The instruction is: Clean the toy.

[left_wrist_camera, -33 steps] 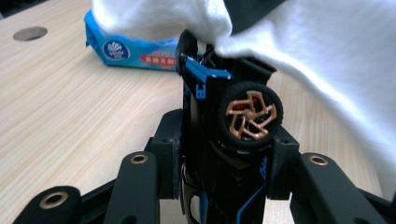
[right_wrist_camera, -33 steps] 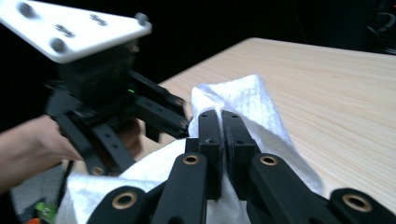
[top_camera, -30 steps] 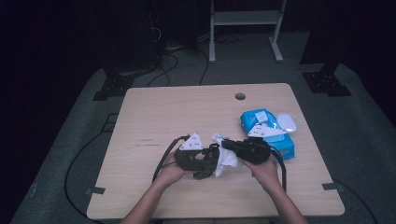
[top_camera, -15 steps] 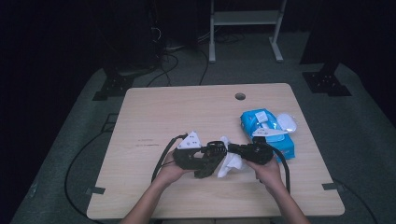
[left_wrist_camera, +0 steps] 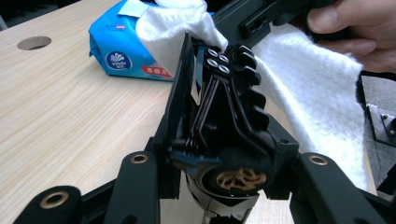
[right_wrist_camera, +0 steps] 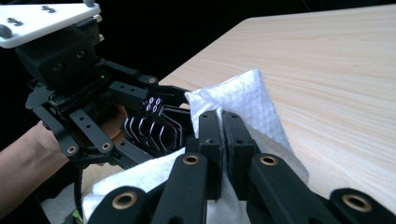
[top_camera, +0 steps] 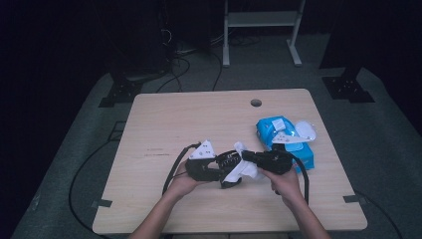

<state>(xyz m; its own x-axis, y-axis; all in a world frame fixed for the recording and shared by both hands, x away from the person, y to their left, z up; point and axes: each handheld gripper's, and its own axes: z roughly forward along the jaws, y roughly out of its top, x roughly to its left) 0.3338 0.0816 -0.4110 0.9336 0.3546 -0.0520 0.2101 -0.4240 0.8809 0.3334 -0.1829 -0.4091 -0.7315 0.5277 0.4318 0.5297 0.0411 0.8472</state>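
Observation:
My left gripper (top_camera: pixel 225 168) is shut on a black ribbed object (left_wrist_camera: pixel 233 116) with small screws at its tip and a gold round emblem low down. The object sits between the jaws just above the table's front middle. From the right, my right gripper (top_camera: pixel 248 158) is shut on a white wipe (top_camera: pixel 243 172). In the right gripper view the two pads (right_wrist_camera: pixel 210 135) pinch the wipe (right_wrist_camera: pixel 243 93) flat, and it lies against the ribbed object (right_wrist_camera: pixel 149 128). The wipe (left_wrist_camera: pixel 317 88) drapes over the object's far side.
A blue pack of wipes (top_camera: pixel 278 133) lies on the wooden table (top_camera: pixel 199 119) to the right, its white lid (top_camera: pixel 306 130) flipped open. A round cable hole (top_camera: pixel 256 102) sits near the far edge. A black cable (top_camera: pixel 174 167) trails from the left gripper.
Both hands stay about where they were. The wipe has shifted slightly against the black object.

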